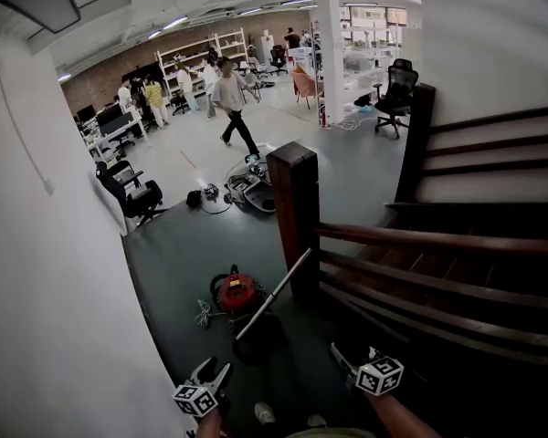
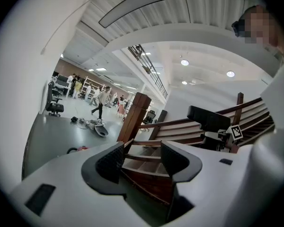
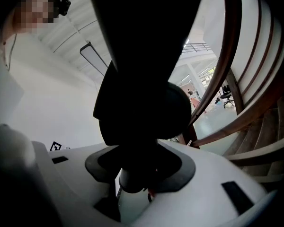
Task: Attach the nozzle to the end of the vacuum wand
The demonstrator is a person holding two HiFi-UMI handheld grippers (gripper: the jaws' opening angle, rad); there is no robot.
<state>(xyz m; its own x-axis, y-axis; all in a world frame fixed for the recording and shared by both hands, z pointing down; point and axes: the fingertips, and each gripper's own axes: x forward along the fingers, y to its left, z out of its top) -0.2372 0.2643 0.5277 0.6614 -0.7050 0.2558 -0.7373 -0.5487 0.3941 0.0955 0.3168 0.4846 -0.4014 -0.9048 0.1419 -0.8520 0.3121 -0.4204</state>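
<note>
Right gripper view: right hand-held gripper (image 3: 142, 167) clamps a bulky black nozzle (image 3: 142, 93); left hand-held gripper (image 2: 143, 159) gapes wide, empty. Best steady the slim silver wand (image 1: 274, 294) first.

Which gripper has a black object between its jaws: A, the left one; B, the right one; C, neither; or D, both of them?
B: the right gripper has its jaws closed on a black object, as its own view shows, while the left gripper has its jaws apart with nothing between them.
</note>
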